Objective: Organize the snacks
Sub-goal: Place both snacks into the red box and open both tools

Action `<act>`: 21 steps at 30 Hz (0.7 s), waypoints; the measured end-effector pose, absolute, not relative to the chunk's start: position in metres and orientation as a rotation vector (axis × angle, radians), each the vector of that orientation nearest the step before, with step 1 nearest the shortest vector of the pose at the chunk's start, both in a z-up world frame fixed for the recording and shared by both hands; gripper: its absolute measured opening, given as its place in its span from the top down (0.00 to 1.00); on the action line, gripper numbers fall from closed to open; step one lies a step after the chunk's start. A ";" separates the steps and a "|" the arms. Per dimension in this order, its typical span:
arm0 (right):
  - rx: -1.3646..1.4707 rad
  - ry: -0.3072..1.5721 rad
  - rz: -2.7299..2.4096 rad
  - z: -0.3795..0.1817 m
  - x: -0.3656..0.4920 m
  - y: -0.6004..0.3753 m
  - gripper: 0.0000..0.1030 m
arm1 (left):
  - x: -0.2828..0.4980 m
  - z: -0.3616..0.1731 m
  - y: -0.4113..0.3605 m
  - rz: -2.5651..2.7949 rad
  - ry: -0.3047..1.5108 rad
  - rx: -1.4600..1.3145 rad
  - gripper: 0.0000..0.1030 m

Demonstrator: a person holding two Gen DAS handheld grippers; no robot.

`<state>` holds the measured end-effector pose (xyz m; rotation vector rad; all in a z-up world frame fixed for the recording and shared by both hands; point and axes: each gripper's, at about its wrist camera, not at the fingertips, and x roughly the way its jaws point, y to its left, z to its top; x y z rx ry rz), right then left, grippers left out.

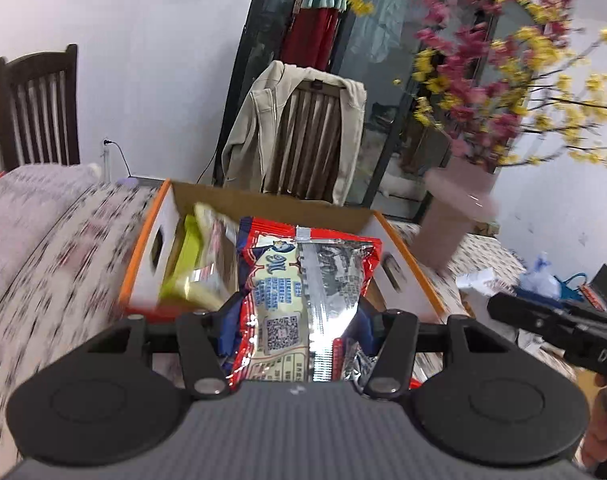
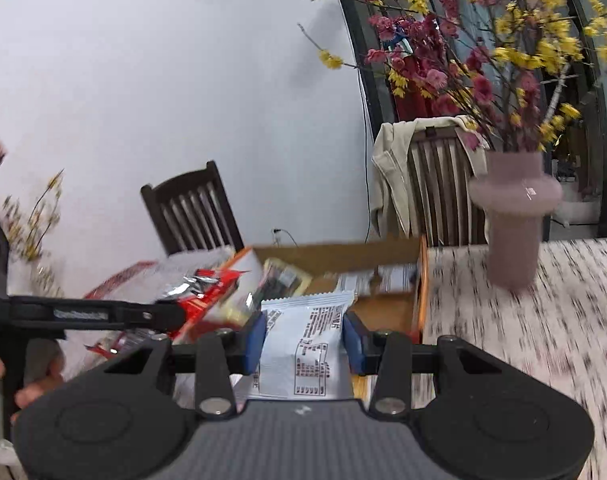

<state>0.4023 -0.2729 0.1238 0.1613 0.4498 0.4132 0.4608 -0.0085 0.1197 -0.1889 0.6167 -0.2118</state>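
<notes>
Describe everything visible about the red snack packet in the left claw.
The red snack packet is a glossy foil pouch with red edges, a cream printed panel with a QR code, and a silver back seam facing the camera. It is crinkled and looks sealed. The left claw grips its lower part between blue pads, with its far end over the cardboard box.

Two chairs, one vase, one box.

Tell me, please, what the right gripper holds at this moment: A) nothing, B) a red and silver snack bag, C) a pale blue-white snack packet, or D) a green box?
C: in the right wrist view, the right gripper is shut on a pale blue-white snack packet; the red and silver snack bag sits in the left gripper.
</notes>
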 end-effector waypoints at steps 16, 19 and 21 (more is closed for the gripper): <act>0.234 0.738 0.350 0.071 0.684 -0.230 0.60 | 0.652 0.043 -0.012 -0.120 0.834 -0.235 0.27; 0.200 0.760 0.315 0.058 0.703 -0.220 0.60 | 0.644 0.051 -0.002 -0.152 0.813 -0.246 0.27; 0.202 0.775 0.304 0.048 0.710 -0.218 0.57 | 0.637 0.060 0.004 -0.154 0.789 -0.236 0.24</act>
